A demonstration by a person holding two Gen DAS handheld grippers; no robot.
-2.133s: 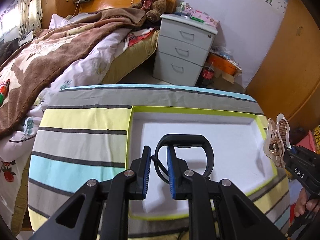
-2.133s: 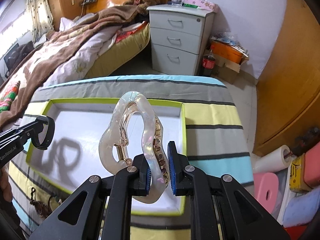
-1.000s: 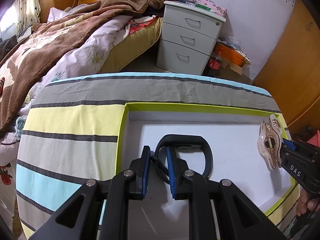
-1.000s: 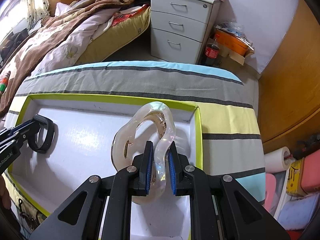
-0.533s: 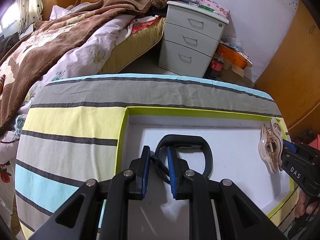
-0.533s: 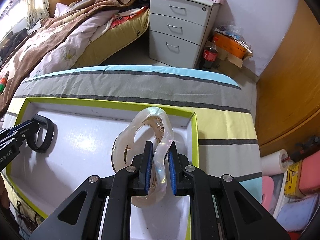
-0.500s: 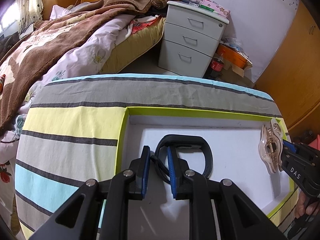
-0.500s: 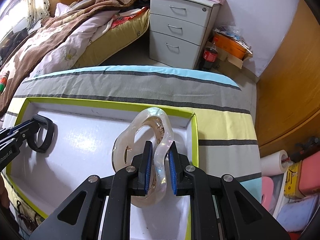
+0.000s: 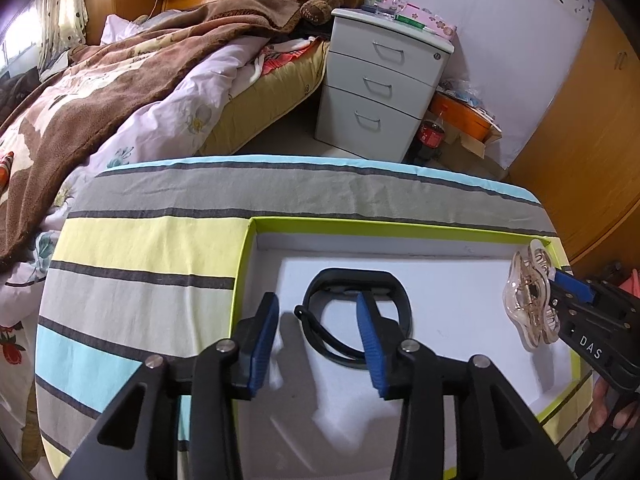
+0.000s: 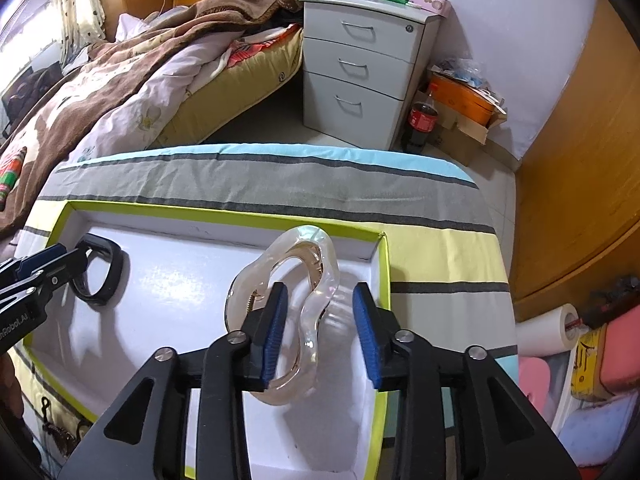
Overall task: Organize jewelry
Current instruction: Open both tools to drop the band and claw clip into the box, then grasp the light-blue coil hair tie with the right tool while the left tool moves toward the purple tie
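Note:
A white tray with a lime-green rim (image 9: 360,222) (image 10: 224,212) lies on the striped cloth. A black bracelet (image 9: 356,280) lies in its left part, also in the right wrist view (image 10: 114,268). My left gripper (image 9: 318,336) is open with its jaws on either side of the bracelet's near part. A clear pearly hair claw clip (image 10: 300,280) sits in the tray's right part between the jaws of my open right gripper (image 10: 320,320). The clip also shows in the left wrist view (image 9: 528,300).
The striped cloth (image 9: 160,240) covers a small table. Beyond it are a bed with a brown blanket (image 9: 100,80), a white drawer cabinet (image 9: 380,80) and a cola bottle (image 10: 420,120). A small dark trinket (image 10: 56,432) lies at the near left edge.
Both grippers have opened. The left has let go of the black bracelet and the right has let go of the hair clip, which now rest in the tray.

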